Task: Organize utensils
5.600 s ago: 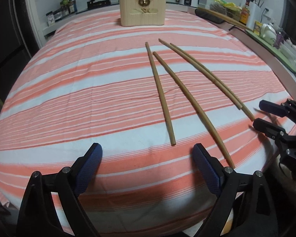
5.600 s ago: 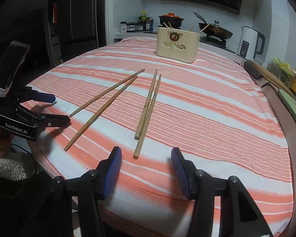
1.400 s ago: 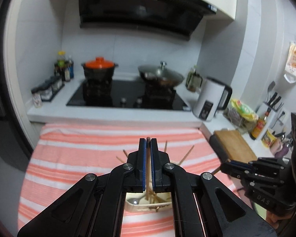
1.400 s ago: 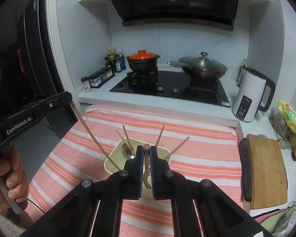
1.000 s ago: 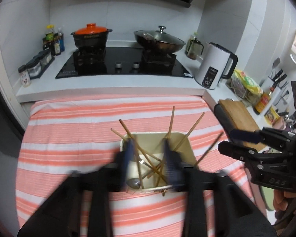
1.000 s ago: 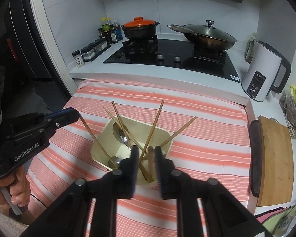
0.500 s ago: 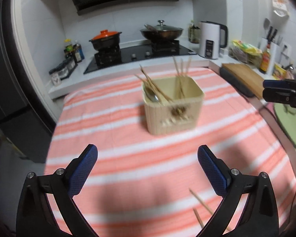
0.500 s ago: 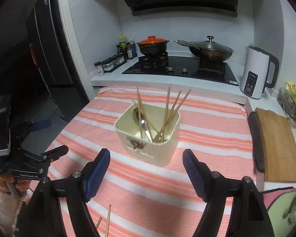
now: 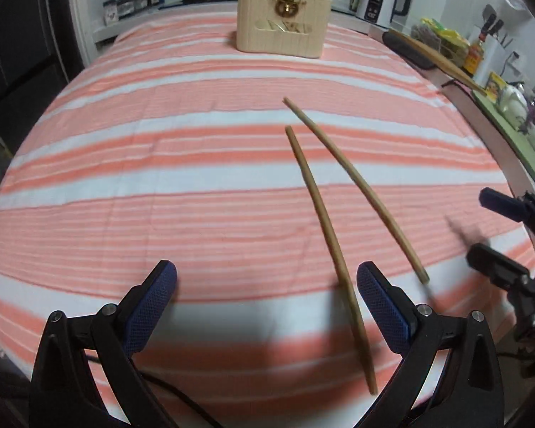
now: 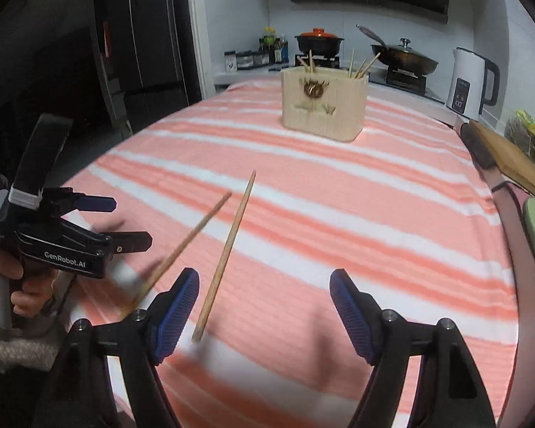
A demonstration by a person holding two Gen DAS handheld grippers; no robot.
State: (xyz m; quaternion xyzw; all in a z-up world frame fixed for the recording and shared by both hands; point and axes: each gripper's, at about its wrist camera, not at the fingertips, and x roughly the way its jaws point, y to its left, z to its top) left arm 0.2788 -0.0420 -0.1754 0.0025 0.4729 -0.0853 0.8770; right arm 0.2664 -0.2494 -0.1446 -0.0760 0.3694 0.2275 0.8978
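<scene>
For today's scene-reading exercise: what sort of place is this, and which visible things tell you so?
Most likely a home kitchen: a wok and an orange-lidded pot sit on a stove, an electric kettle stands nearby, and chopsticks lie on the striped tablecloth.

Each tool is built of black plastic arms tipped with blue ribbed pads (image 9: 152, 307), fastened by silver screws. "GenRobot.AI" is printed in white on the left tool (image 10: 124, 224), which is gripped by bare-skinned fingers (image 10: 26, 294) above a grey knitted sleeve (image 10: 16, 351).

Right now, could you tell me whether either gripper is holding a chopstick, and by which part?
Neither holds anything. The left gripper and right gripper are both open, and the two chopsticks lie on the striped tablecloth.
</scene>
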